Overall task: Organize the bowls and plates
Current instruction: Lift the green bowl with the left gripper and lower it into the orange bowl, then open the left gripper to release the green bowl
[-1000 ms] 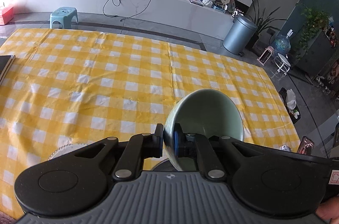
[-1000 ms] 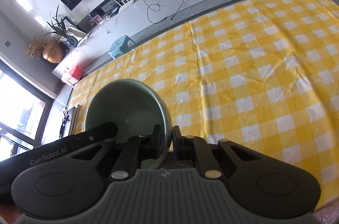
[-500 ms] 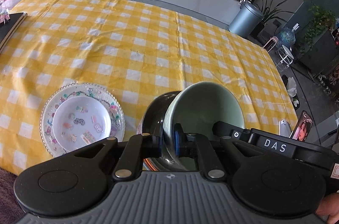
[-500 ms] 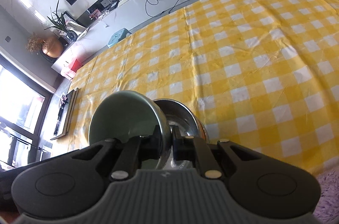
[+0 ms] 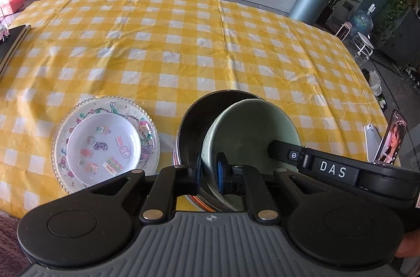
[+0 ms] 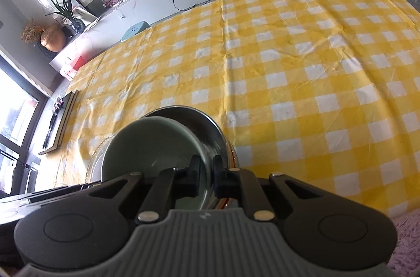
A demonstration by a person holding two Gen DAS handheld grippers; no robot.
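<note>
On the yellow-checked desk (image 5: 183, 54), a clear patterned plate (image 5: 60, 143) carrying a small white dish (image 5: 102, 145) lies at the left, its near edge cut off by the left gripper (image 5: 209, 172), which is clamped on the near-left rim of the pale green bowl (image 5: 252, 124). That bowl sits tilted inside the steel bowl (image 5: 191, 130), hiding most of its inside, while the right gripper (image 6: 208, 172) pinches the green bowl's opposite rim. A phone (image 5: 392, 138) stands propped at the far right, partly behind the other gripper's arm.
</note>
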